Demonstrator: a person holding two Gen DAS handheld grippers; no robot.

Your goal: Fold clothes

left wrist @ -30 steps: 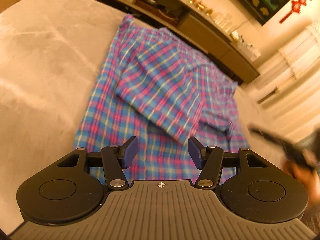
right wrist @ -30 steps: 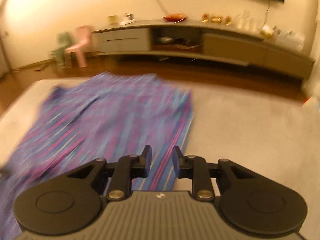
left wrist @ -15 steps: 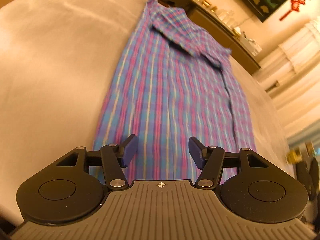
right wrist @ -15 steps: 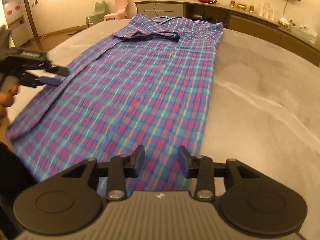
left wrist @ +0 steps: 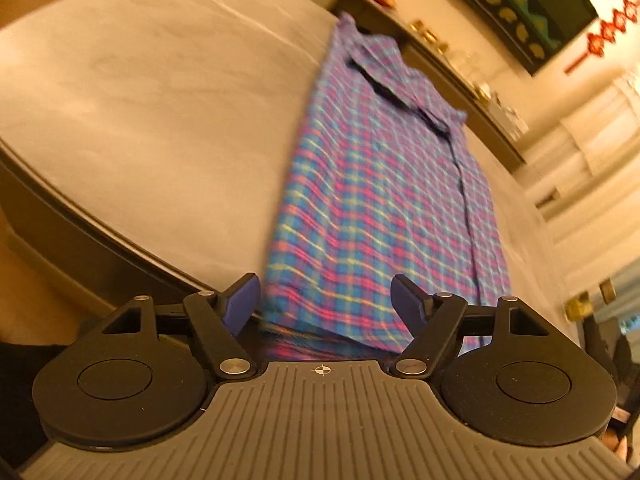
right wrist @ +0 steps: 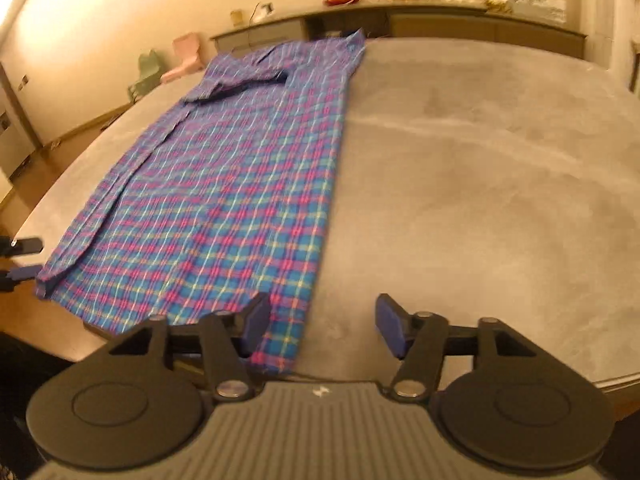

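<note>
A blue, pink and yellow plaid shirt lies stretched lengthwise on the grey table, its collar end far away and its hem hanging slightly over the near edge. My left gripper is open, low at the near edge, with the hem's left corner between its spread fingers. In the right wrist view the same shirt lies left of centre. My right gripper is open at the hem's right corner, its left finger over the cloth. The left gripper's fingertips show at that view's left edge.
A long low cabinet with small ornaments runs along the far wall behind the table. Small pink and green chairs stand at the far left. The table's dark rim drops to the wooden floor near my left gripper.
Both grippers have pulled back and dropped to the table's near edge at the shirt's hem. The right gripper's fingers have spread wider. The shirt, bunched a second ago, now lies stretched flat.
</note>
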